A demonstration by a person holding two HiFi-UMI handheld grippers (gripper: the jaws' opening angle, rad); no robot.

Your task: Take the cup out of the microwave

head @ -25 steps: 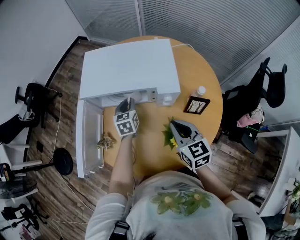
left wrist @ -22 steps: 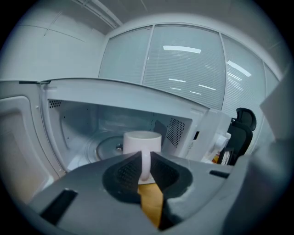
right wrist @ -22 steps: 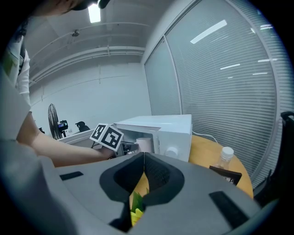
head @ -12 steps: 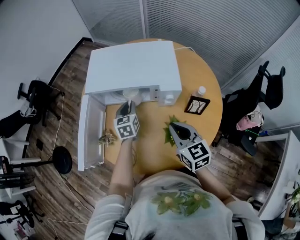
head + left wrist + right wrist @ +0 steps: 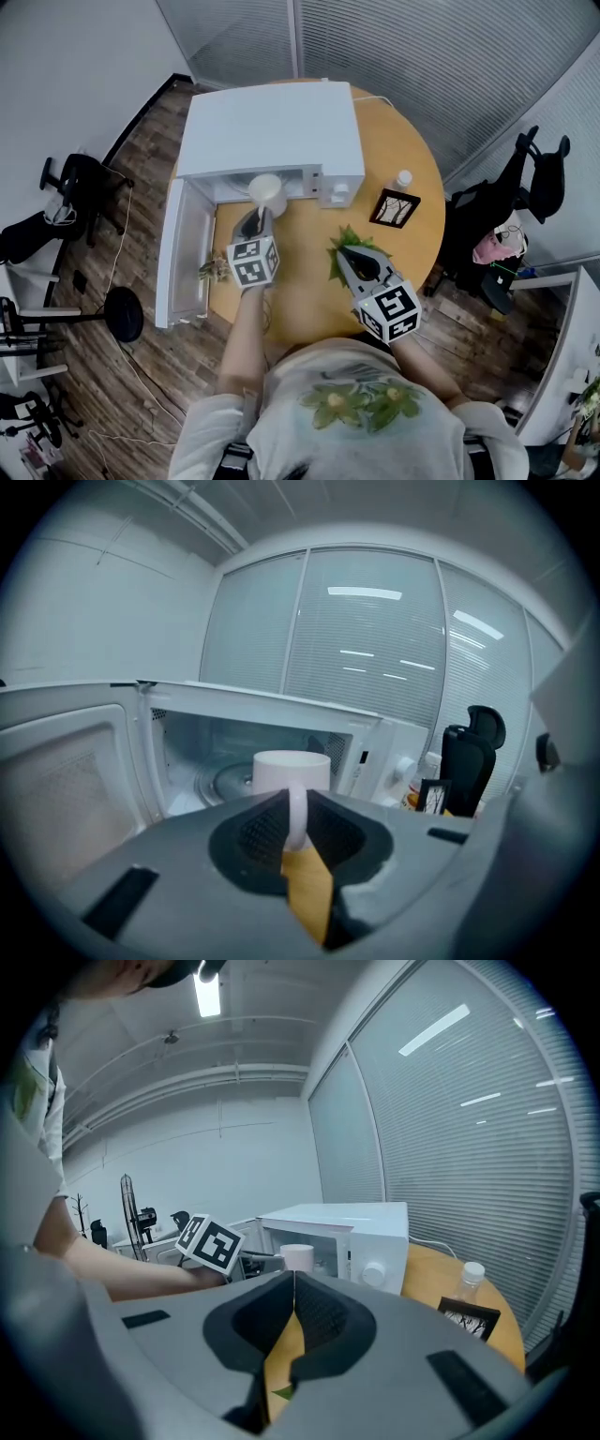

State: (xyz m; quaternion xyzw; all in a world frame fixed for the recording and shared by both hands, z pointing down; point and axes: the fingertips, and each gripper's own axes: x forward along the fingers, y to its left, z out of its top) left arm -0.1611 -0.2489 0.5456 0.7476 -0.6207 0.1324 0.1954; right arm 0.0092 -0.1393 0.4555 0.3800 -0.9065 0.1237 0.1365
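1. The microwave (image 5: 272, 131) is standing on the round counter (image 5: 389, 131). Its door (image 5: 183, 253) is hanging wide open to the left of the cavity.
2. The left tongs (image 5: 260, 216) are pointing at the microwave mouth from the front. Their jaws are standing narrow and are clamping the handle of the cup (image 5: 267, 192).
3. The white cup is hanging upright from that grip at the microwave mouth, just in front of the turntable (image 5: 225, 780). In the head view it is showing past the front edge of the microwave top. No view is showing whether its base is touching anything.
4. The right tongs (image 5: 342, 251) are hovering over the counter in front of the microwave's right end, well apart from the cup. Their jaws are meeting tip to tip and are holding nothing.
5. Green leaves (image 5: 349, 239) are lying on the counter in front of the microwave, directly under the right tongs.
6. A picture frame (image 5: 393, 209) is standing on the counter to the right of the microwave. A bottle (image 5: 401, 180) is standing just beside the frame, on its far side.
7. A dried sprig (image 5: 214, 270) is lying in front of the microwave, between the open door and the left arm.
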